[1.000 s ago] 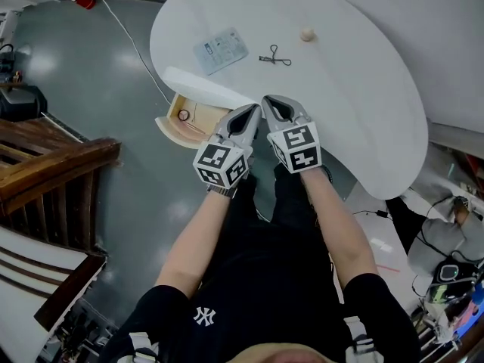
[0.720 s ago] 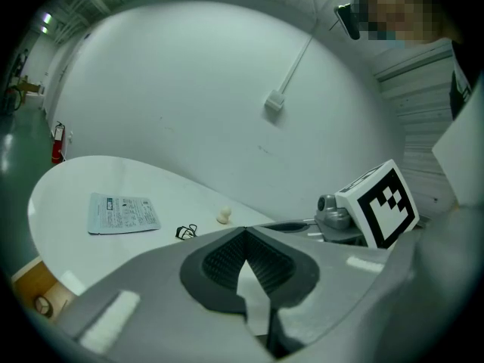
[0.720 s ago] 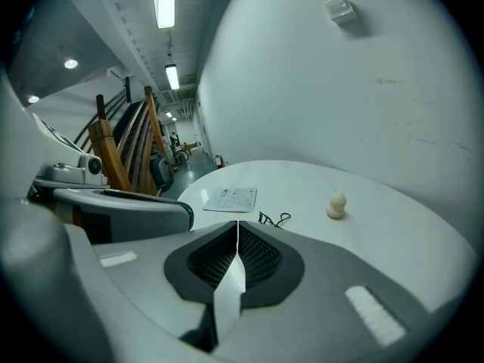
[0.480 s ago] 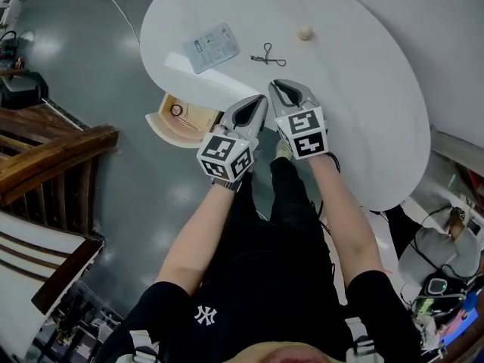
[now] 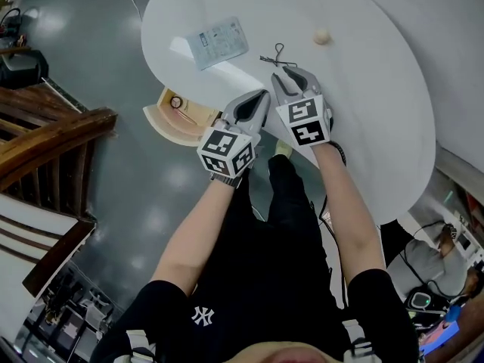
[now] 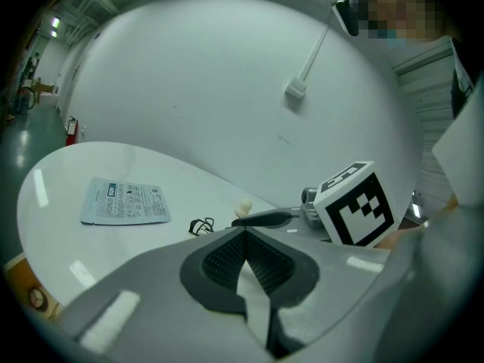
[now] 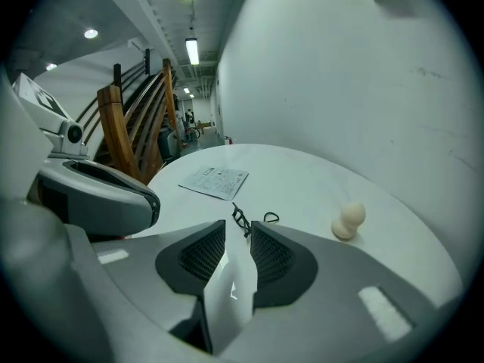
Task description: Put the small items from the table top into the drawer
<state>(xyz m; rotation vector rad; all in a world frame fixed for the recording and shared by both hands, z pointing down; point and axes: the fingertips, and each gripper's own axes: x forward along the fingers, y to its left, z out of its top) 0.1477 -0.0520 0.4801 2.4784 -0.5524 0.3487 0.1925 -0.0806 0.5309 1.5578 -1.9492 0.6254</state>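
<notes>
a white rounded tabletop (image 5: 363,112) stands over a grey floor, with dark wooden chairs (image 5: 45,142) off to the left. under the tabletop's left edge a drawer (image 5: 170,123) is pulled out, with a small ring (image 5: 176,101) lying in it.

three small things are on top: a flat printed packet (image 5: 218,42), a black wire clip (image 5: 278,57) and a small cream lump (image 5: 322,36), each well apart from the others.

the right tongs (image 5: 291,74) point down at the clip. their jaws have just been opening and stand at a narrow gap with nothing between them. the clip lies just ahead of the tips, not yet touched. the left tongs (image 5: 261,97) sit beside them, nearer the drawer, tips together and empty.

the step in hand looks like picking up the clip. it is thin and lies flat, so the tips probably need to come right down to the surface with one pad on each side of the wire. the thicker black part looks a better hold than the loop. closing too high would likely miss it or nudge it away across the smooth top. once gripped, it should be lifted clear before being carried left to the drawer.
</notes>
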